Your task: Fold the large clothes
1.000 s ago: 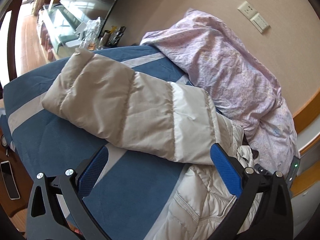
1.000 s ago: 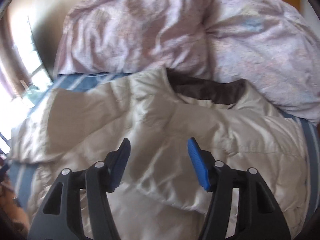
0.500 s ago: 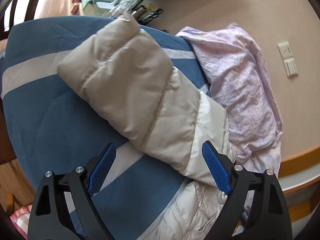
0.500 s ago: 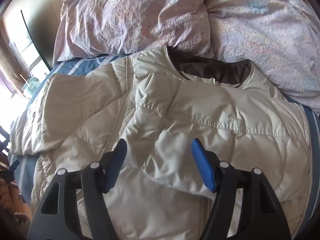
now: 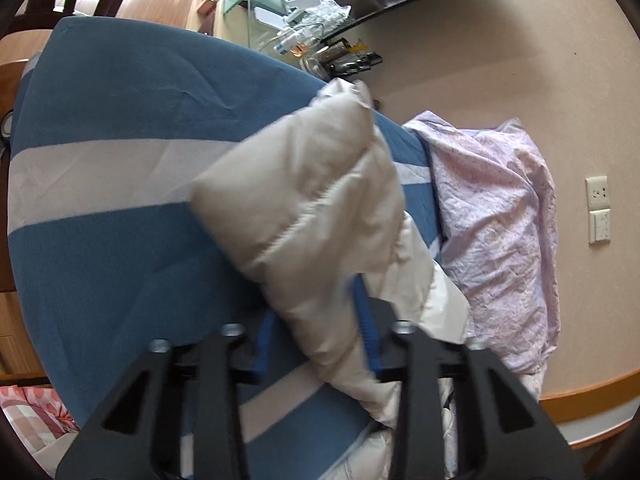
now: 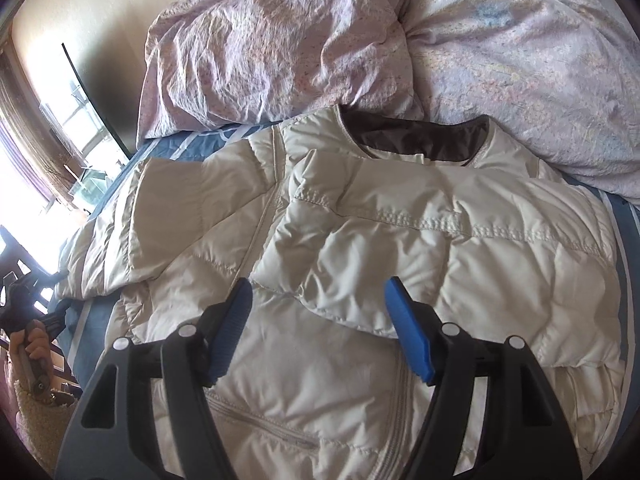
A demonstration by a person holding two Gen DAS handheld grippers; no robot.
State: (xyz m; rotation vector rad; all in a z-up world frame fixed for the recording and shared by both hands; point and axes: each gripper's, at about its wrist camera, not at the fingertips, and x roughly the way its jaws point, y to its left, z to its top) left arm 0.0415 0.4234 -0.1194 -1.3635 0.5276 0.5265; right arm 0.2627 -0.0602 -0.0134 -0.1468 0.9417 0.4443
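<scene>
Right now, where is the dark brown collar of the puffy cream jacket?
In the right wrist view, the dark brown collar sits at upper centre, at the far end of the puffy cream jacket, against the crumpled lilac duvet.

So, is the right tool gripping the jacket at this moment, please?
No, the right tool hovers open above the jacket, its blue pads wide apart.

Daylight scene, both views with strong fisheye curvature and dark vignetting at the rim. Right wrist view: window [image 6: 48, 168] at nine o'clock is overexposed, washing out nearby detail (glare spreads onto the wall); soft shadows fill the jacket [image 6: 360, 260] quilting. Left wrist view: even, diffuse light; the jacket sleeve [image 5: 312, 216] at centre shows motion blur, its edges smeared.
</scene>
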